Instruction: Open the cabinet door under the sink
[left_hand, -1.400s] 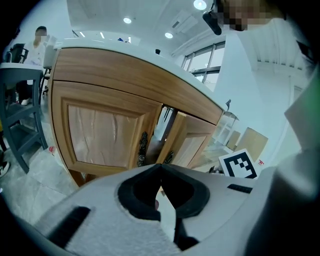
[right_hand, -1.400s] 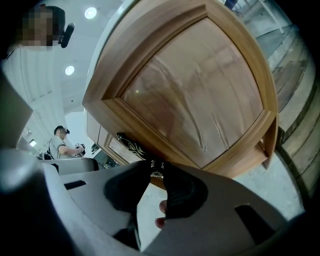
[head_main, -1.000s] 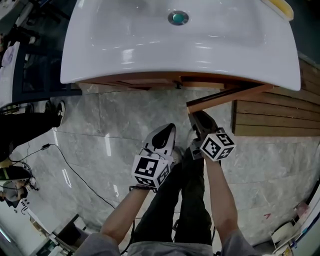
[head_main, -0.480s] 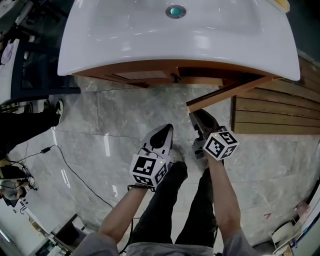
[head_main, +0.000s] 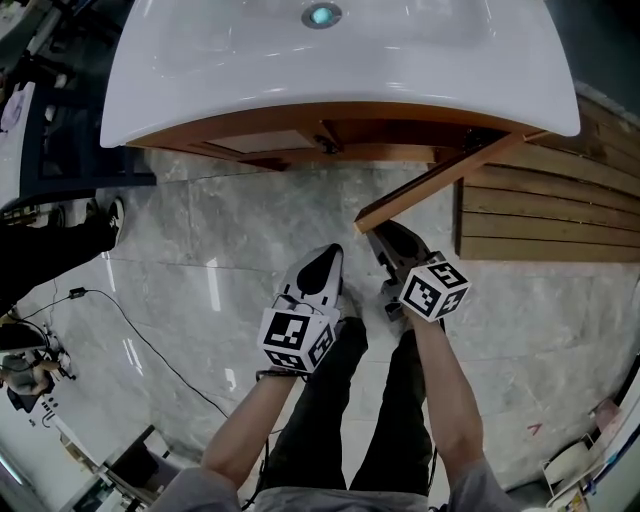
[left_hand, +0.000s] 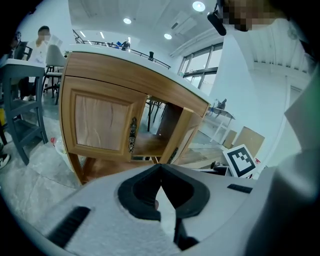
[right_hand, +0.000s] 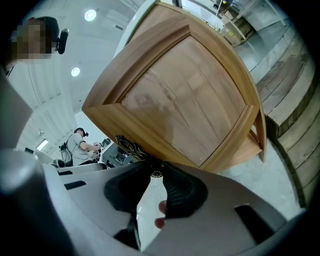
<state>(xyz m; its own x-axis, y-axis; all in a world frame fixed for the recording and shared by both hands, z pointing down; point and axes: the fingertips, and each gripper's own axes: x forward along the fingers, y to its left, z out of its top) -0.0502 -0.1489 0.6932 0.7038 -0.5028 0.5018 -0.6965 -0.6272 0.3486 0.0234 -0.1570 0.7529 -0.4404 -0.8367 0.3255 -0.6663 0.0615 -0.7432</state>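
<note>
- Under the white sink (head_main: 300, 60), the right-hand cabinet door (head_main: 440, 180) stands open at an angle. Its partner, the left-hand door (left_hand: 102, 122), sits shut in the frame.
- Your right gripper (head_main: 385, 235) is at the free edge of the cabinet door. In the right gripper view its jaws are pinched on the small round door handle (right_hand: 156, 174), just under a dark ornate plate.
- Your left gripper (head_main: 325, 258) hangs just beside the right one, apart from the wood. Its jaws are pressed together with nothing between them.
- In the head view, the door's top edge runs as a slanted line from the hinge at the upper right, below the sink's rim, down-left to the right gripper. The door stands upright, with its face turned toward the right gripper.
- To the right of the open door, slatted boards (head_main: 540, 220) lie along the floor, near its hinge side.
- Your legs (head_main: 350, 420), in dark trousers, are directly beneath both grippers.
- A thin cable (head_main: 150, 340) trails across the floor (head_main: 220, 240) well to the left. A person (head_main: 50, 250) in dark clothing is at the left edge.
- The cabinet is warm, matt wood, and each door is a raised frame round a paler flat panel. The sink is glossy and rounded. The floor is polished grey-veined stone that reflects light.
</note>
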